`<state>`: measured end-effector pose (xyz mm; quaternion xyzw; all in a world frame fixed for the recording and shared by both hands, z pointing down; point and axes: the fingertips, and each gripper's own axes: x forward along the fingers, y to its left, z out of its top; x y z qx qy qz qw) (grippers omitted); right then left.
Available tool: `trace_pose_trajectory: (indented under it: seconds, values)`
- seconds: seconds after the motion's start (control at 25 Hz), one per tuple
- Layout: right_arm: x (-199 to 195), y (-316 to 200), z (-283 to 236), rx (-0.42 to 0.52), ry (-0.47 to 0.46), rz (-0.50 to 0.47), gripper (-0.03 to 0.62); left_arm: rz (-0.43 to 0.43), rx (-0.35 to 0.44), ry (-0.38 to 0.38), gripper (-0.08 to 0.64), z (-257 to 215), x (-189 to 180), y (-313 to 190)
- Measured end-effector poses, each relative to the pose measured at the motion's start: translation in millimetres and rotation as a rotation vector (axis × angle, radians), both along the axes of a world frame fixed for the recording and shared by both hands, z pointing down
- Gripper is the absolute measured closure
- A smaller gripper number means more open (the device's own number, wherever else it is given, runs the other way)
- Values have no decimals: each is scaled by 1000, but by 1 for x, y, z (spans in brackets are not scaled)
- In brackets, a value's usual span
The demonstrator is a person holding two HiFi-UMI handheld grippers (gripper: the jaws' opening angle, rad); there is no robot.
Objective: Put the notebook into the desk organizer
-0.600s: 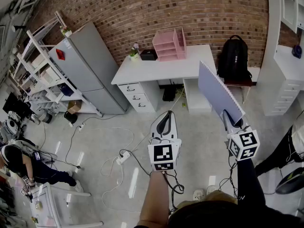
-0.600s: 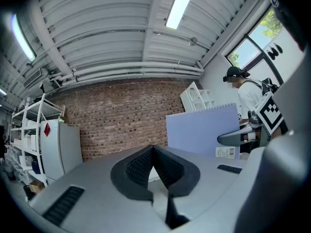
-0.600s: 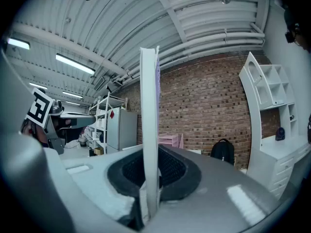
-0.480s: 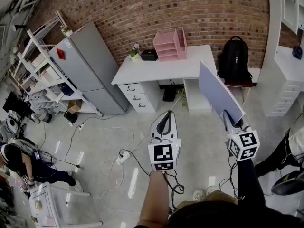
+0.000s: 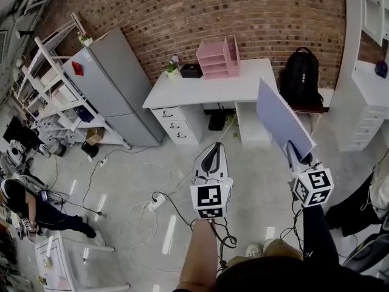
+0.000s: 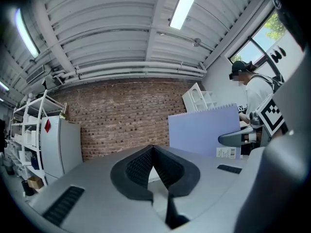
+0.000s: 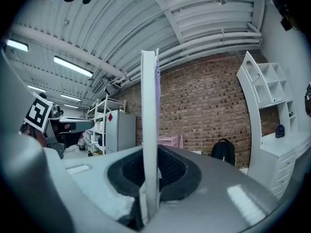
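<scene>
A lilac spiral notebook [image 5: 282, 119] stands on edge, clamped in my right gripper [image 5: 296, 152], well above the floor and short of the desk. In the right gripper view it rises edge-on as a white strip [image 7: 149, 130] between the shut jaws. From the left gripper view its flat cover [image 6: 204, 131] shows at the right. My left gripper [image 5: 210, 154] is shut and holds nothing, pointing level toward the desk. The pink desk organizer [image 5: 217, 57] sits at the back of the white desk [image 5: 206, 87], against the brick wall.
A black box [image 5: 190, 70] and a small plant [image 5: 172, 69] stand left of the organizer. A black backpack [image 5: 299, 75] sits right of the desk, white shelving [image 5: 364, 96] beyond it. A grey fridge [image 5: 112, 84] stands left. Cables and a power strip [image 5: 157, 202] lie on the floor.
Both grippers and the notebook have barely shifted. The person at the right edge has moved on, the legs now lower in the head view.
</scene>
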<state>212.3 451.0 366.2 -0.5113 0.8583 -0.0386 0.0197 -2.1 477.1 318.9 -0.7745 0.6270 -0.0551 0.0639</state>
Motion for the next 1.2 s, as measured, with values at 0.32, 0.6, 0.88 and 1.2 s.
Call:
trace_pose_trajectory:
  seconds: [0.32,0.6,0.88,1.2]
  values:
    - [-5,-21,-2,13,-20,3,563,-11,-1,0,551,2,-10,-17]
    - [-9,-73,8,9,-39,-4,563,-34,0,-10,551,5,-18,-66]
    - [-15,-145,5,20,-47,-22,563,-55,9,-13,551,2,-24,-135]
    - [-15,-236,10,9,-44,-49,563,-85,-10,3,551,8,-24,-221]
